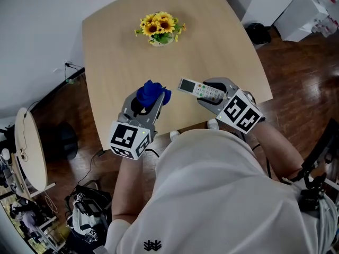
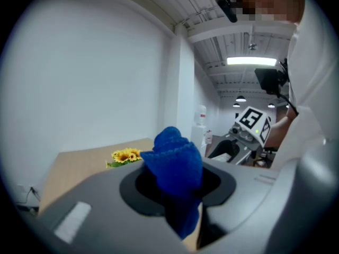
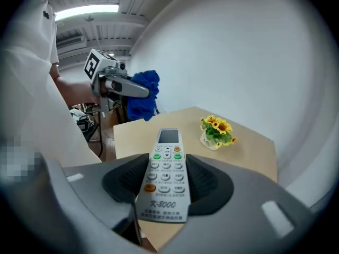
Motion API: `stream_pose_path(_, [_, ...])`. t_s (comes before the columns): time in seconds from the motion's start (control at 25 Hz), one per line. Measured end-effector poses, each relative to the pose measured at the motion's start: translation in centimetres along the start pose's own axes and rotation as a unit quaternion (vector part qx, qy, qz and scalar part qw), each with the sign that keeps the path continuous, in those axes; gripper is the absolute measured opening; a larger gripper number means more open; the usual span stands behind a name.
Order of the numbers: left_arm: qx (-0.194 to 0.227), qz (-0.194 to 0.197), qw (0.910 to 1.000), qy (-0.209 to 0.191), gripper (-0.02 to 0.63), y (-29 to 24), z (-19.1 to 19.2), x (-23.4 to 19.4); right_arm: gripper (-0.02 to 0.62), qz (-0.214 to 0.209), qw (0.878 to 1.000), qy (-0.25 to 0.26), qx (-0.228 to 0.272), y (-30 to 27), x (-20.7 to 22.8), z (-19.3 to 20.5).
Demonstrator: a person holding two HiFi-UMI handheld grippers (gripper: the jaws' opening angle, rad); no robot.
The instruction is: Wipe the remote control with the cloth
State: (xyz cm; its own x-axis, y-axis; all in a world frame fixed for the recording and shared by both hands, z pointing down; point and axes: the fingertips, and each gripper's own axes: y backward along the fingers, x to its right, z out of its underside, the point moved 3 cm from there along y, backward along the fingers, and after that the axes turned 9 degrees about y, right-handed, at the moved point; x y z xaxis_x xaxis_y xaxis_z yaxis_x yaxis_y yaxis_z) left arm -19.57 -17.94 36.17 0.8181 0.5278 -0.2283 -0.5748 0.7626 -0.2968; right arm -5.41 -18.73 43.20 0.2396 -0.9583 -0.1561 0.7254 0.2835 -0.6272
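A bunched blue cloth (image 1: 152, 92) sticks up out of my left gripper (image 1: 148, 102), which is shut on it above the table's near edge. In the left gripper view the cloth (image 2: 175, 165) fills the gap between the jaws. My right gripper (image 1: 212, 95) is shut on a white remote control (image 1: 200, 89), held level with its buttons up and its screen end pointing left toward the cloth. The right gripper view shows the remote (image 3: 165, 173) clamped by its long sides, with the cloth (image 3: 143, 94) and the left gripper (image 3: 124, 88) a short way beyond it. Cloth and remote are apart.
A small pot of yellow sunflowers (image 1: 160, 28) stands at the far middle of the light wooden table (image 1: 116, 46). Dark wood floor surrounds the table, with white cabinets (image 1: 304, 7) at the far right and cluttered gear (image 1: 87, 210) at the lower left.
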Motion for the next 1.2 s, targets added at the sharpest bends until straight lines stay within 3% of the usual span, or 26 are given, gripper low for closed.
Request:
stream_pose_path(0.24, [0.007,-0.013,0.9995,0.029,0.144,1.6,0.6,-0.1,0.218,0.068,0.993,-0.099,-0.017,-2.0,4.4,5.7])
stream_pose_path(0.4, [-0.006,-0.010,0.9986,0.051,0.144,2.2,1.9,0.6,0.218,0.125,0.971,-0.198,-0.038,-4.6,7.5,11.6])
stream_pose_path(0.52, [-0.023,-0.019,0.9974,0.066,0.144,2.9,2.5,0.9,0.218,0.147,0.958,-0.240,-0.060,-6.8,8.6,15.1])
stream_pose_path(0.76, [-0.052,-0.037,0.9950,0.077,0.144,3.3,3.4,0.3,0.218,0.170,0.947,-0.255,-0.097,-10.9,9.7,20.1])
stream_pose_path(1.2, [-0.079,-0.045,0.9924,0.083,0.144,3.9,3.4,1.1,0.219,0.180,0.939,-0.263,-0.129,-12.4,9.0,22.3])
